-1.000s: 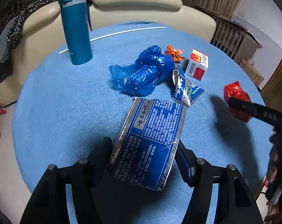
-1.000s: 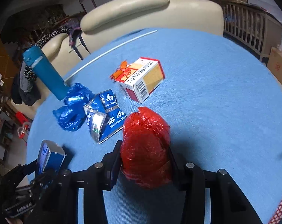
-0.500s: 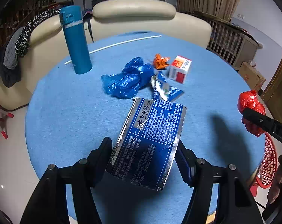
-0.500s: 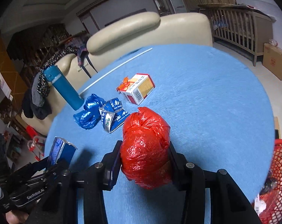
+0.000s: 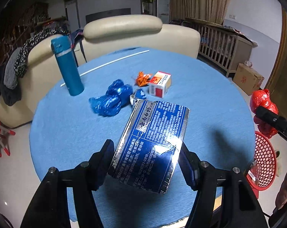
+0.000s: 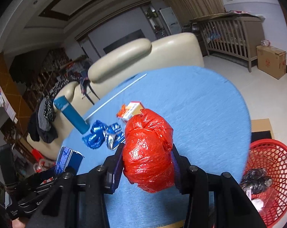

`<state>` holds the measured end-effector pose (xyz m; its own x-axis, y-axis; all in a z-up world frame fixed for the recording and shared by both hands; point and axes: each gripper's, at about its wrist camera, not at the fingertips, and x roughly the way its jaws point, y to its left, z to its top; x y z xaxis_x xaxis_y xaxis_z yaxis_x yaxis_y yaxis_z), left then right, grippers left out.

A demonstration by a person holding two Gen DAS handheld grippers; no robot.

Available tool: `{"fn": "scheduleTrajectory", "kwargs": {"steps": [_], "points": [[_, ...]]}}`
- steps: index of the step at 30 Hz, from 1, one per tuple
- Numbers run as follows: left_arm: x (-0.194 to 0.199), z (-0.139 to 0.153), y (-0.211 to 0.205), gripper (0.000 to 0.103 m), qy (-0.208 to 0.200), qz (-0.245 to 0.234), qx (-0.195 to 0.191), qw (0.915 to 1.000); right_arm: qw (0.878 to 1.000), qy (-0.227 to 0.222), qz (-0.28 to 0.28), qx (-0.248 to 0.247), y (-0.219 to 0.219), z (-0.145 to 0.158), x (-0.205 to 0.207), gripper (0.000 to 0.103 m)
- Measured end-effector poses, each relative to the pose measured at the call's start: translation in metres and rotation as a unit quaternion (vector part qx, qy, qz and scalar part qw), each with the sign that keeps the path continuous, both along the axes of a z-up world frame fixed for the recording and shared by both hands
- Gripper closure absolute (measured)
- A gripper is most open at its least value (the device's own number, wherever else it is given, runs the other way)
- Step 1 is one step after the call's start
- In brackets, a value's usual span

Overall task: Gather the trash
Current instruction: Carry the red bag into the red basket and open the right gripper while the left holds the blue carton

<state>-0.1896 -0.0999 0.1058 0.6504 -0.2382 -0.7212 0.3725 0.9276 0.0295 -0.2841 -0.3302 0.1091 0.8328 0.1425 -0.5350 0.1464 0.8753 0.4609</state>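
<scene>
My left gripper (image 5: pixel 146 148) is shut on a flattened blue and silver foil box (image 5: pixel 151 144), lifted above the round blue table (image 5: pixel 67 125). My right gripper (image 6: pixel 147 148) is shut on a crumpled red plastic bag (image 6: pixel 148 152), held above the table's right side. The red bag (image 5: pixel 263 110) and a right finger also show at the right edge of the left wrist view. A red mesh basket (image 6: pixel 276 171) stands on the floor at the table's right. On the table lie a blue plastic bag (image 5: pixel 111 98), a small blue foil pack (image 6: pixel 114 133), an orange wrapper (image 5: pixel 141 77) and a red-white carton (image 5: pixel 160 83).
A teal flask (image 5: pixel 67 66) stands upright at the table's far left, with a thin white rod (image 5: pixel 105 64) behind it. Cream sofas (image 5: pixel 135 34) ring the far side. The basket (image 5: pixel 265 161) holds some dark trash (image 6: pixel 255 176). A cardboard box (image 6: pixel 270 60) sits by a wooden crib.
Both grippers have risen and drawn back from the table with their loads, so the table items look smaller. The red basket has come into both views at the right.
</scene>
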Motion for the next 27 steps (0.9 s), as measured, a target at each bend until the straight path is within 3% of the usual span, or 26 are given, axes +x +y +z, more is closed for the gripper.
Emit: {"fn": "scheduleTrajectory", "kwargs": {"steps": [8, 27], "points": [[-0.011, 0.009, -0.030, 0.036, -0.016, -0.022, 0.018, 0.9995, 0.999, -0.014, -0.029, 0.019, -0.032, 0.000, -0.022, 0.056], [-0.031, 0.001, -0.105, 0.036, -0.020, -0.080, 0.053, 0.9952, 0.993, -0.008, -0.101, 0.057, -0.108, -0.031, -0.069, 0.056]]}}
